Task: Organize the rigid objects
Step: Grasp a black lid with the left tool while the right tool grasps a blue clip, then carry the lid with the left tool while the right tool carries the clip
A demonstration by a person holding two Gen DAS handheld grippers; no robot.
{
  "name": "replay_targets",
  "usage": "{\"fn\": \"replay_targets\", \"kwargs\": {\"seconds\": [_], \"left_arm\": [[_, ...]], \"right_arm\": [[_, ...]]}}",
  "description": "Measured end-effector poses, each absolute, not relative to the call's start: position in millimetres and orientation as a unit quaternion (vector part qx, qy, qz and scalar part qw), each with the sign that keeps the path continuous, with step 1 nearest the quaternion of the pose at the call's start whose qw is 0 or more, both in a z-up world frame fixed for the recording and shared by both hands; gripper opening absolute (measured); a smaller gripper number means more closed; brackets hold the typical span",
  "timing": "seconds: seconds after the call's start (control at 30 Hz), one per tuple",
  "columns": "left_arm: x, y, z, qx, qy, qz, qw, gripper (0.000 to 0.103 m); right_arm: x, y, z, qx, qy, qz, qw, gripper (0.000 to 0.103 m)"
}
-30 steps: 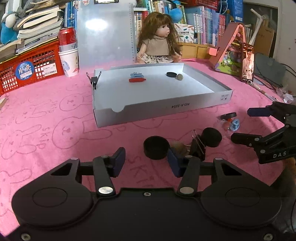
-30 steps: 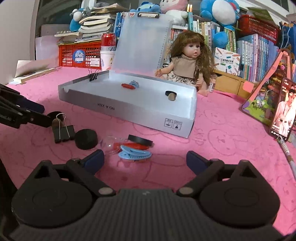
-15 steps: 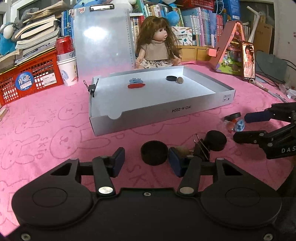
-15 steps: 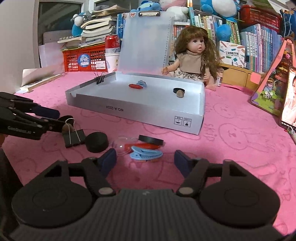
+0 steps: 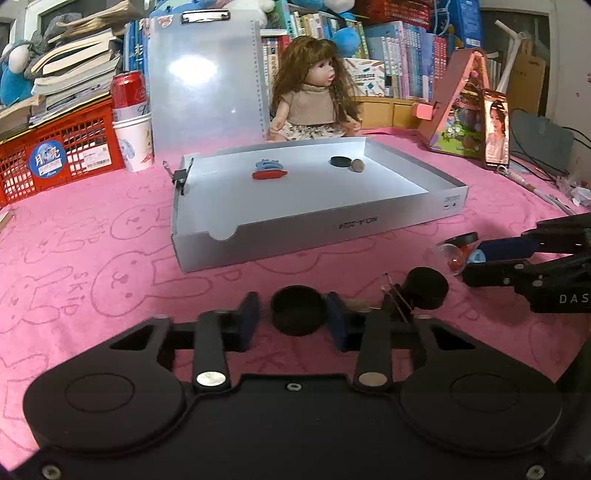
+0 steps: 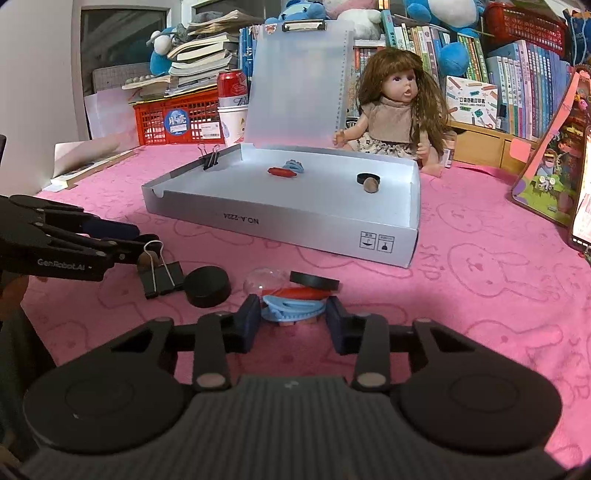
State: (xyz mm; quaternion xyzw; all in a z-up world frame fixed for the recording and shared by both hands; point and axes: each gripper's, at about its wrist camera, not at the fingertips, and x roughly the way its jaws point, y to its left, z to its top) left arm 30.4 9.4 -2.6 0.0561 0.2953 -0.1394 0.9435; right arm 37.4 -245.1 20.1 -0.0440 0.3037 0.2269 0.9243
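My left gripper (image 5: 291,319) is spread around a squat black round cap (image 5: 298,314), matte, on the pink table (image 5: 92,236) in front of the grey cardboard box (image 5: 295,236). My right gripper (image 6: 291,323), narrower than half a second ago, brackets a ridged blue plastic clip (image 6: 291,308), pads not visibly touching

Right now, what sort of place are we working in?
Probably a home study or child's room: crammed shelves of books behind, a long-haired doll in a beige top sitting on the pink bunny-print tablecloth, and blue plush toys on top.
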Motion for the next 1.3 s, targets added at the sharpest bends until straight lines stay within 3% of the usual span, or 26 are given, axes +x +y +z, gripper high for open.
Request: {"fn": "replay_targets", "kwargs": {"seconds": [1.3], "left_arm": [[57.6,-5.3,51.2,0.012,0.285,-0.114,0.952,0.031]], "right_arm": [[70.1,-230.0,67.3,-0.053,0.280,0.147,0.947,0.043]]}}
